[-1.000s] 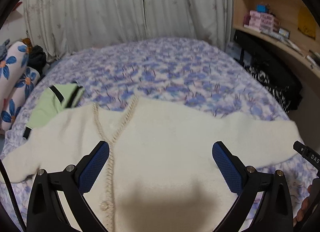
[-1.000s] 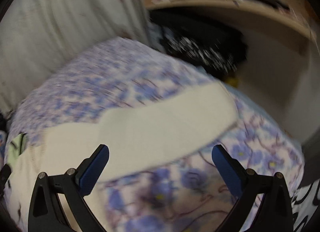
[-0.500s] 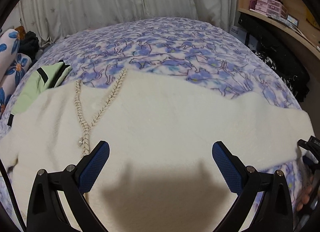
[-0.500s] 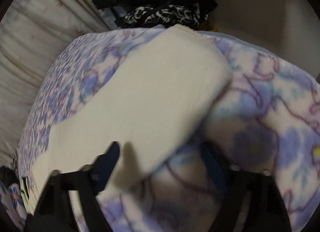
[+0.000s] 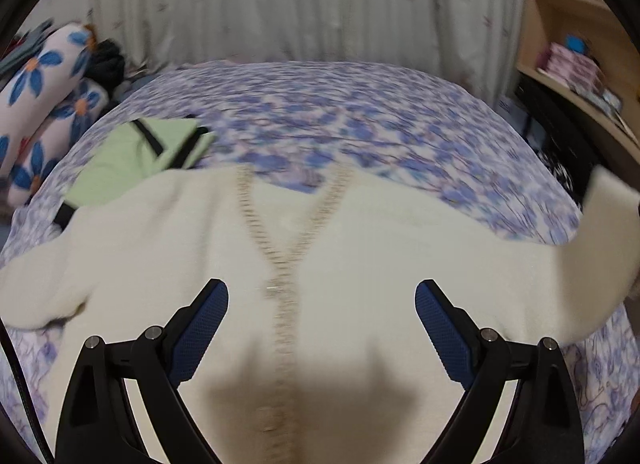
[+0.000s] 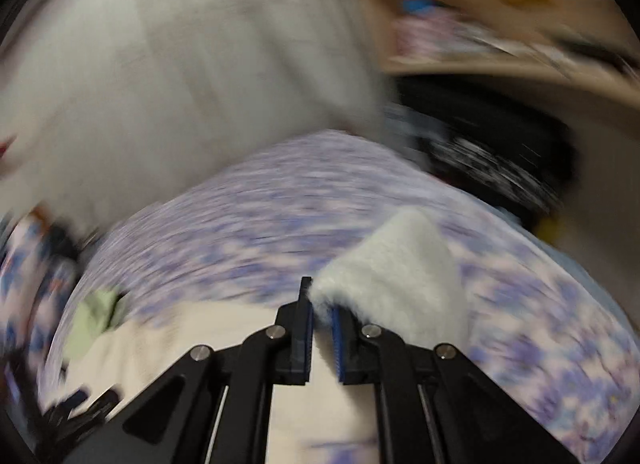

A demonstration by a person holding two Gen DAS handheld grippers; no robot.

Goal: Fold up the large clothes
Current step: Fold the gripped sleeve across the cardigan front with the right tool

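A cream knit cardigan with a braided V placket lies spread front up on the bed. My left gripper is open and empty, hovering above the cardigan's chest. My right gripper is shut on the cardigan's right sleeve end and holds it lifted off the bed. That raised sleeve end also shows at the right edge of the left wrist view. The right wrist view is motion blurred.
The bed has a blue and purple floral cover. A folded light green garment lies at the cardigan's left shoulder. Floral pillows are at far left. A wooden shelf unit stands on the right, curtains behind.
My right gripper has closed on the sleeve end and lifted it. My left gripper has shifted so the placket now lies centred between its fingers.
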